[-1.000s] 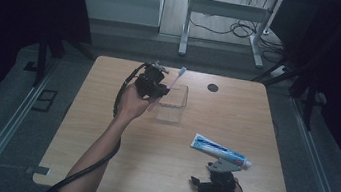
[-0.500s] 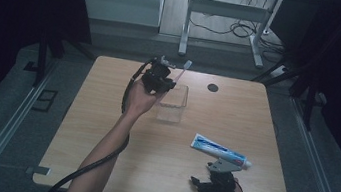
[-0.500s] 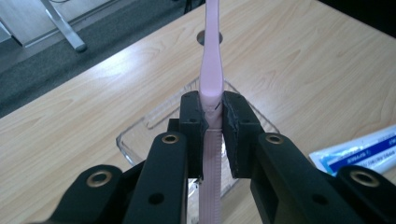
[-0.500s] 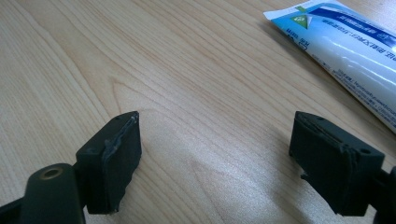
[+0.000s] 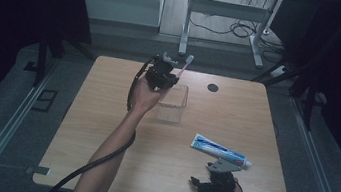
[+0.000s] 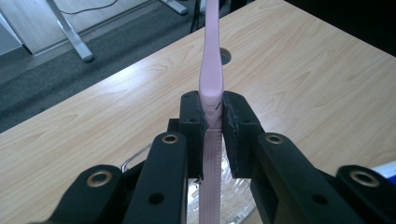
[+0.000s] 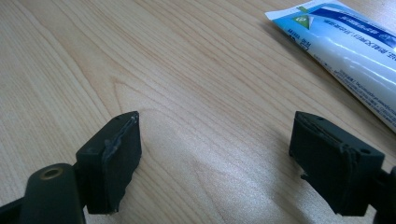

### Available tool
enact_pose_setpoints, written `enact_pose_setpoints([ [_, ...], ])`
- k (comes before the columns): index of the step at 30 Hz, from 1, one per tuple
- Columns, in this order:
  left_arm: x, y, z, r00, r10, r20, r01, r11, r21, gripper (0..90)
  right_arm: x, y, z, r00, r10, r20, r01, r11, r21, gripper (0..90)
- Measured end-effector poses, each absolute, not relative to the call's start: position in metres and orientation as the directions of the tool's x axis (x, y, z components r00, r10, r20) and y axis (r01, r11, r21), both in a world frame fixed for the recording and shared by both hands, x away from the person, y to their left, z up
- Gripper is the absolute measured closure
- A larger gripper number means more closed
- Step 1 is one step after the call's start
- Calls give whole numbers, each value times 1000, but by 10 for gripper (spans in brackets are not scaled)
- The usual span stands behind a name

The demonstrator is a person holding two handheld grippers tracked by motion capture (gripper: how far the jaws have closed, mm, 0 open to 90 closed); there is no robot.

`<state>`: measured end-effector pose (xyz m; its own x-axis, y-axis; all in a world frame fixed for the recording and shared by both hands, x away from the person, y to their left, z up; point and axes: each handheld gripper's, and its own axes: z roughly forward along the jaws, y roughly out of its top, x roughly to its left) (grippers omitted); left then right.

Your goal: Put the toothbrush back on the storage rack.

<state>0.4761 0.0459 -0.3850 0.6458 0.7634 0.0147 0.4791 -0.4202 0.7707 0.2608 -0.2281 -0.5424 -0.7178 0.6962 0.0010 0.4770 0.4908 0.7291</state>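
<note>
I kept the left tongs (image 6: 212, 116) pinched on the pink toothbrush (image 6: 211, 70), held above the clear cup (image 5: 172, 104) near the far edge of the table (image 5: 103, 132). Its long axis ran along the jaws, head pointing away from me. To seat it well, I judged the handle should be tipped down and centred over the rim before release. The right tongs (image 7: 215, 163) rested spread beside the toothpaste tube (image 7: 345, 42).

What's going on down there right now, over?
Left gripper clamped on pink toothbrush, above clear cup. Right gripper open, empty, beside toothpaste tube. Nothing blocking.
</note>
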Motion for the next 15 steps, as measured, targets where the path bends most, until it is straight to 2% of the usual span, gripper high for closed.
enact_pose_setpoints([
  [15,483,34,-408,640,768,25,489,-432,758,790,261,-228,-542,-719,695,1,476,491,729,168],
])
